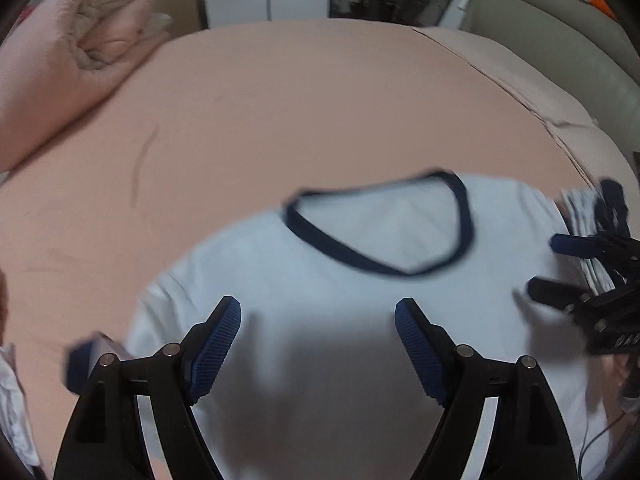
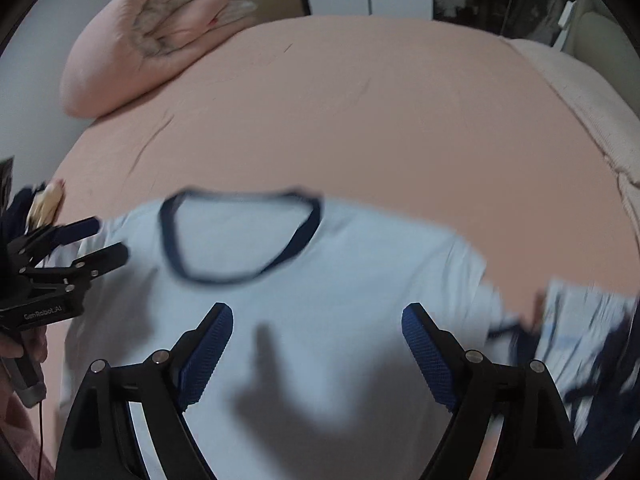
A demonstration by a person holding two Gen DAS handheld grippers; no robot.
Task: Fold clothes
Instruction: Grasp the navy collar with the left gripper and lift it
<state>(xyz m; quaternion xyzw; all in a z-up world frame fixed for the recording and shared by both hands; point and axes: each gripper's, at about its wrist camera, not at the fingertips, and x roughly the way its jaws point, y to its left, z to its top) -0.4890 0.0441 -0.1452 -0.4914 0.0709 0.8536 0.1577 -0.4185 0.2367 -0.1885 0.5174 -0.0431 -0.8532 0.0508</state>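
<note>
A pale blue T-shirt (image 1: 320, 292) with a dark navy collar (image 1: 384, 268) lies spread flat on the pink bed sheet (image 1: 280, 100), collar toward the far side. It also shows in the right wrist view (image 2: 340, 272). My left gripper (image 1: 318, 312) is open and empty above the shirt's chest. My right gripper (image 2: 318, 316) is open and empty above the same area. Each gripper shows in the other's view: the right one (image 1: 560, 268) at the shirt's right shoulder, the left one (image 2: 100, 240) at its left shoulder. The views are blurred.
A rolled pink quilt (image 1: 72, 52) lies at the bed's far left corner. Striped and dark clothes (image 2: 580, 340) lie beside the shirt's right sleeve. A grey-green padded headboard (image 1: 560, 32) stands at the far right. White cupboard doors stand beyond the bed.
</note>
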